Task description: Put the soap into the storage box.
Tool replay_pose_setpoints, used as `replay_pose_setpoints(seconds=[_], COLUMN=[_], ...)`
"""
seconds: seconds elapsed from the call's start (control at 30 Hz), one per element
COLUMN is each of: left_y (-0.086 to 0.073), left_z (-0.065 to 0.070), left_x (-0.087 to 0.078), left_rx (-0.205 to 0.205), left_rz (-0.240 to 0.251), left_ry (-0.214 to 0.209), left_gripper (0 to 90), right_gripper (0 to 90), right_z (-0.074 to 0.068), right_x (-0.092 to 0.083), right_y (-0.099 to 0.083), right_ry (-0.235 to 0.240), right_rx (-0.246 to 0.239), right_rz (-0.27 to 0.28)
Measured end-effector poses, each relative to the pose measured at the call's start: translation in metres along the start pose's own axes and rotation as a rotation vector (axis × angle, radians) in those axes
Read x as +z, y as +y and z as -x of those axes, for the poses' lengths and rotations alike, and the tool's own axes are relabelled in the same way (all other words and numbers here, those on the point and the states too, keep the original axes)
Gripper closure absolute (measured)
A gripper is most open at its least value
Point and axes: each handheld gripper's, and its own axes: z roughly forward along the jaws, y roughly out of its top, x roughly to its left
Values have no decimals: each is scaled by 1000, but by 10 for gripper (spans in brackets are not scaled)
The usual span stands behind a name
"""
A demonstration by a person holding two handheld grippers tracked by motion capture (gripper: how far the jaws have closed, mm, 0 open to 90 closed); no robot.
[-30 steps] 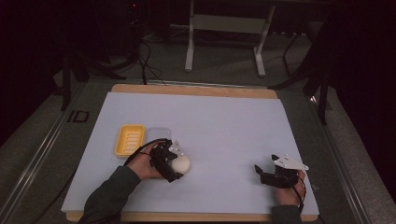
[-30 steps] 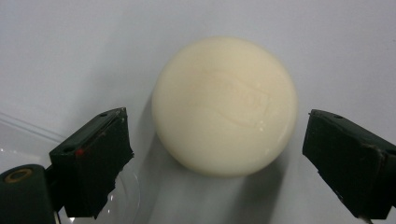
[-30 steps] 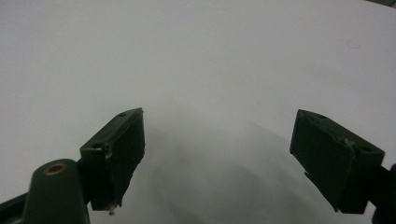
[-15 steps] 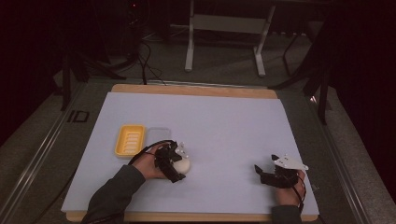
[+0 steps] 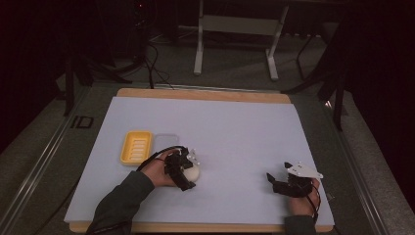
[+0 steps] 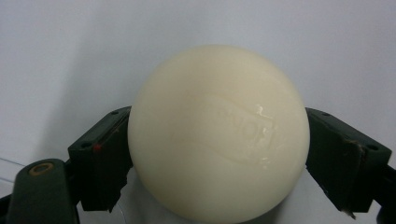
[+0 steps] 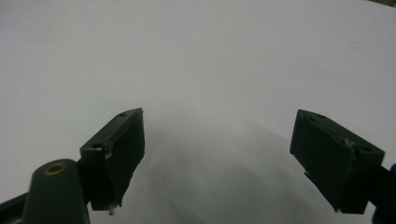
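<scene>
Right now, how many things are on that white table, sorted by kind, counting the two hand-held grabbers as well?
Cream soap bar, clamped in the left gripper: 1
Yellow soap dish: 1
Clear lid beside the dish: 1
Grippers, left and the open right gripper: 2
Total: 5

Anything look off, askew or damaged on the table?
Nothing stands out. The soap sits whole between the left tongs, which have just been closing and now press both its sides. The yellow dish lies flat beside it, a clear lid next to that. The right tongs rest open on the sheet.
</scene>
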Motion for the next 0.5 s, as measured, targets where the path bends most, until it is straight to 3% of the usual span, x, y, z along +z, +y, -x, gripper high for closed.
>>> replay_pose_setpoints(seconds=[0.3, 0.5], left_y=[7, 9], left_z=[-2, -1], left_x=[-2, -2], left_rx=[10, 18], left_rz=[-38, -61], left_ry=[-2, -2], left_gripper=[232, 235], right_gripper=[178, 178], right_z=[0, 0], right_x=[0, 0], right_y=[0, 0], right_ry=[0, 0], right_rx=[0, -1], right_rz=[-1, -1])
